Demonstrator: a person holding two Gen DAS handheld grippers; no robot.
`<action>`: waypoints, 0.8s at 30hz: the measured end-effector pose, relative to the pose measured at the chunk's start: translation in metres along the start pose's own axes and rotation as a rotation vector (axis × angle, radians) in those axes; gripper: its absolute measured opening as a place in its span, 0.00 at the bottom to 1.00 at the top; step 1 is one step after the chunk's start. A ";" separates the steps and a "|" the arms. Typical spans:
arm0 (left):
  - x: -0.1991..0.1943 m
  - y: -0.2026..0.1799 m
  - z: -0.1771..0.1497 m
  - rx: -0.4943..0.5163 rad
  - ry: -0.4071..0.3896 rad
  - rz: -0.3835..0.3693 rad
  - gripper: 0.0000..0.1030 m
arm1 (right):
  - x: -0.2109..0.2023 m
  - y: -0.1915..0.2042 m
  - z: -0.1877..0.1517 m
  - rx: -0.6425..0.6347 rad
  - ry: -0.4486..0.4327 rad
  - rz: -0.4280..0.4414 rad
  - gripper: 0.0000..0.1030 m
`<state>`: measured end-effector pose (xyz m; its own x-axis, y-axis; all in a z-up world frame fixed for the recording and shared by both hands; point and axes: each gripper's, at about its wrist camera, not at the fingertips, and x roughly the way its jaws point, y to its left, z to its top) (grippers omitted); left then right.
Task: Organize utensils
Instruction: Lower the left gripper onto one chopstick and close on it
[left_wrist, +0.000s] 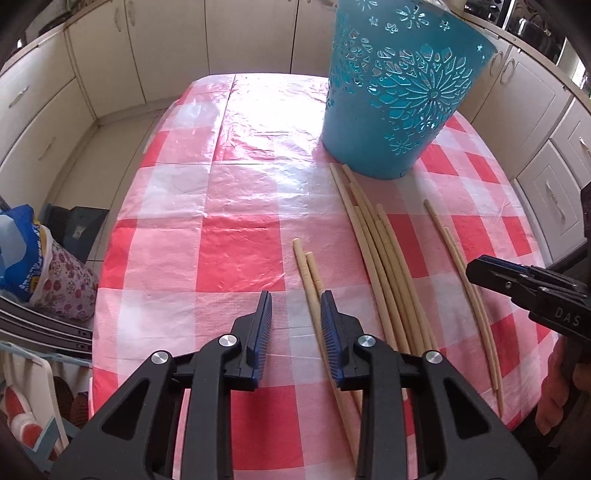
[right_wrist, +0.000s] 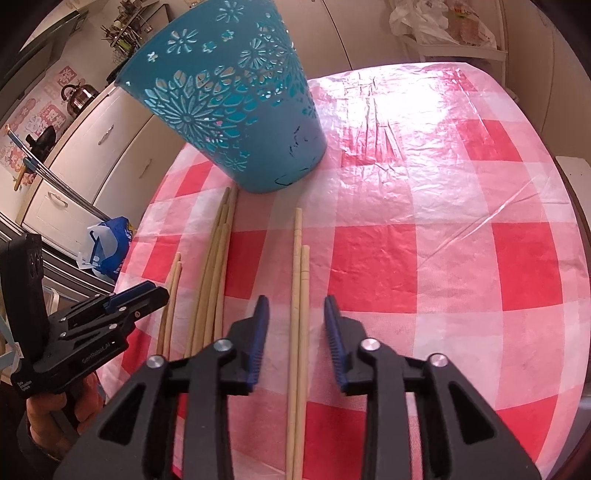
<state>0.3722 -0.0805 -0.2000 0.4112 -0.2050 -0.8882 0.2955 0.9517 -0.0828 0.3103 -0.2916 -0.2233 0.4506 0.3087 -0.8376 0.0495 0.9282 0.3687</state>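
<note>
A teal cut-out basket (left_wrist: 399, 92) (right_wrist: 229, 110) stands upright on the red-and-white checked tablecloth (left_wrist: 221, 240) (right_wrist: 443, 258). In front of it lie pale wooden chopsticks: a bundle of several (left_wrist: 380, 258) (right_wrist: 214, 266), a left pair (left_wrist: 306, 266) (right_wrist: 171, 295) and a right pair (left_wrist: 461, 266) (right_wrist: 299, 266). My left gripper (left_wrist: 295, 299) (right_wrist: 140, 295) hovers open over the left pair, which runs under its right finger, pads not pressing. My right gripper (right_wrist: 295, 306) (left_wrist: 517, 284) is open with the right pair lying between its jaws, untouched.
Cream cabinets (left_wrist: 44, 122) (right_wrist: 110, 147) line the walls. Bags (left_wrist: 44, 273) sit on the floor left of the table, near its edge. A kettle (right_wrist: 79, 96) stands on the counter. A white shelf with bags (right_wrist: 443, 40) stands beyond the table. A hand (right_wrist: 48, 406) holds the left gripper.
</note>
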 end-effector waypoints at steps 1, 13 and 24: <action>0.001 0.000 0.000 0.007 0.001 0.012 0.25 | 0.002 0.003 0.000 -0.020 0.001 -0.022 0.32; 0.003 -0.016 -0.003 0.115 -0.002 -0.051 0.11 | 0.007 0.006 0.001 -0.073 -0.006 -0.105 0.06; 0.013 -0.024 0.010 0.171 0.019 0.007 0.11 | 0.015 0.033 -0.004 -0.238 -0.005 -0.237 0.07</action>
<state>0.3789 -0.1085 -0.2046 0.3976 -0.1923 -0.8972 0.4355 0.9002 0.0000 0.3155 -0.2555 -0.2255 0.4563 0.0783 -0.8864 -0.0562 0.9967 0.0591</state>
